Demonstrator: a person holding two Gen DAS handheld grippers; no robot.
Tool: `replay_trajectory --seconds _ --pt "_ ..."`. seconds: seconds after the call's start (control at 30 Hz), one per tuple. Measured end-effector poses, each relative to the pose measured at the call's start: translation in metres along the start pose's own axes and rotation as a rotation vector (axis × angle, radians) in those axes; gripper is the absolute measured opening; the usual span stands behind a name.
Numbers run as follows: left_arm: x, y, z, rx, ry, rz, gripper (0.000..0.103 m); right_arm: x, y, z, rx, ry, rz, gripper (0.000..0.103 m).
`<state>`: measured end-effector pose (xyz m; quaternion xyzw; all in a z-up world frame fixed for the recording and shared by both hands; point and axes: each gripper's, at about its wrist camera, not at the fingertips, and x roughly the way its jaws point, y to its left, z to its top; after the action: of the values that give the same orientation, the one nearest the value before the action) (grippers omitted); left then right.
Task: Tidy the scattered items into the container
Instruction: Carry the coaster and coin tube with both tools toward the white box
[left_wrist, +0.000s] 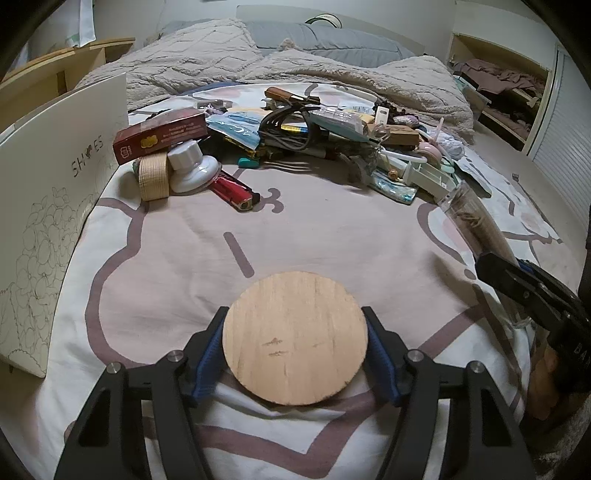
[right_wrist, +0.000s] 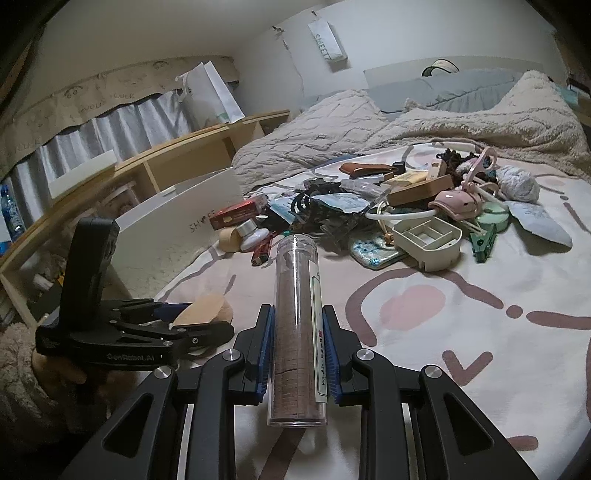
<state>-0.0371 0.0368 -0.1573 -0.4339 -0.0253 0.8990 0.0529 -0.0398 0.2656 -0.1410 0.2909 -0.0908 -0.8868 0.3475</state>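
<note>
The left gripper's (left_wrist: 295, 354) jaws stand on either side of a round wooden disc (left_wrist: 294, 338), their blue pads against its opposite edges, so it is clamped on the disc. The disc's flat face is tilted up toward the camera, above the near edge of the bedspread (left_wrist: 332, 236). The right gripper's (right_wrist: 298, 354) jaws are close together, clamped on a clear plastic tube (right_wrist: 297, 325). The tube's long axis runs along the fingers, pointing away from the gripper toward the pile of scattered items (right_wrist: 369, 210) on the far part of the bedspread. One round end sits close to the camera; the other reaches forward past the fingertips. A brown filling and a paper label show through its wall.

The white box (left_wrist: 62, 206) marked "SHOES" stands at the bedspread's left edge. Just beside it lie a dark red carton (left_wrist: 159, 140), a roll of tan tape (left_wrist: 153, 177), a white knob-shaped item (left_wrist: 190, 168) and a red lighter (left_wrist: 234, 192). In the right wrist view a beige compartment tray (right_wrist: 428, 240) rests at the pile's near side, well apart from the tube.
</note>
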Motion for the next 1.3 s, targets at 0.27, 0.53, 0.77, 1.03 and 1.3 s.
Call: replay_trajectory --seconds 0.27,0.53,0.77,1.03,1.3 --pt "0.0 0.0 0.0 -0.005 0.0 0.002 0.067 0.001 -0.014 0.001 0.088 0.01 0.057 0.026" --pt "0.0 0.0 0.0 -0.005 0.0 0.001 0.067 0.003 -0.022 0.0 0.144 0.02 0.099 0.026" --pt "0.0 0.0 0.0 -0.005 0.001 0.001 0.067 0.004 -0.033 0.0 0.226 0.029 0.154 0.026" --pt "0.0 0.0 0.001 -0.006 0.004 0.0 0.067 0.005 -0.043 0.002 0.315 0.036 0.216 0.026" --pt "-0.004 0.001 0.005 -0.022 -0.001 -0.008 0.067 0.007 -0.048 0.009 0.421 0.056 0.268 0.026"
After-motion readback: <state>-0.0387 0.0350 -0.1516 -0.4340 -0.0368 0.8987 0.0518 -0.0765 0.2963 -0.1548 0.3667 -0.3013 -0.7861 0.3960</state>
